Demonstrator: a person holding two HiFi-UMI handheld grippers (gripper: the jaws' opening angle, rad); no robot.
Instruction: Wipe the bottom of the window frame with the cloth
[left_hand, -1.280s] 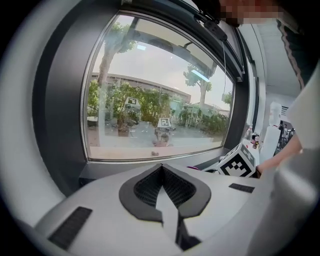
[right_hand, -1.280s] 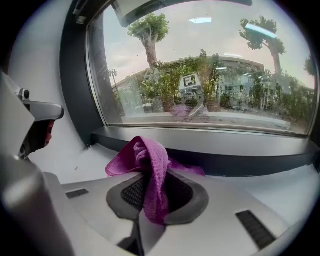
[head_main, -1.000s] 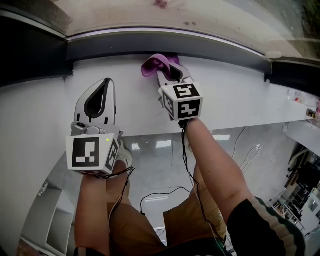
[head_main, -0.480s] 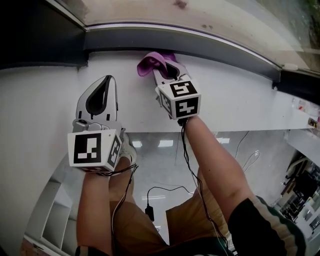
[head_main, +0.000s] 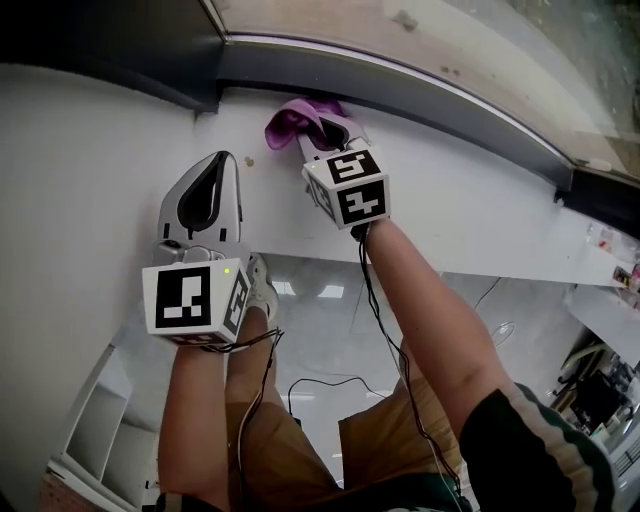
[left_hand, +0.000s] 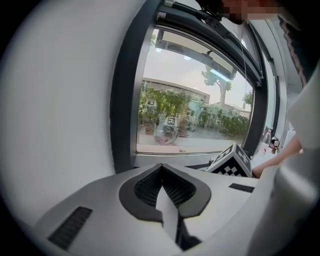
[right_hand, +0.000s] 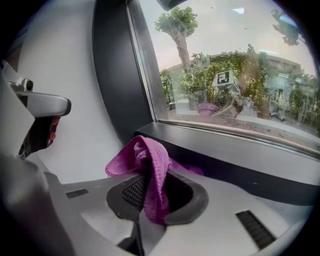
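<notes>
A purple cloth (head_main: 292, 120) (right_hand: 150, 162) is bunched against the dark bottom rail of the window frame (head_main: 420, 95) (right_hand: 240, 160), close to the frame's left corner. My right gripper (head_main: 322, 130) (right_hand: 155, 197) is shut on the cloth and holds it at the foot of the rail. My left gripper (head_main: 207, 175) (left_hand: 162, 192) is shut with nothing in it, on the white sill to the left of the right one, short of the frame.
The white sill (head_main: 470, 220) runs along under the frame. The dark upright of the frame (left_hand: 125, 100) (right_hand: 112, 70) stands at the left. Glass (right_hand: 235, 65) sits above the rail. Cables (head_main: 330, 385) hang over the floor below.
The right gripper has slid the cloth left along the bottom rail toward the frame's left corner. The left gripper has kept its place beside it.
</notes>
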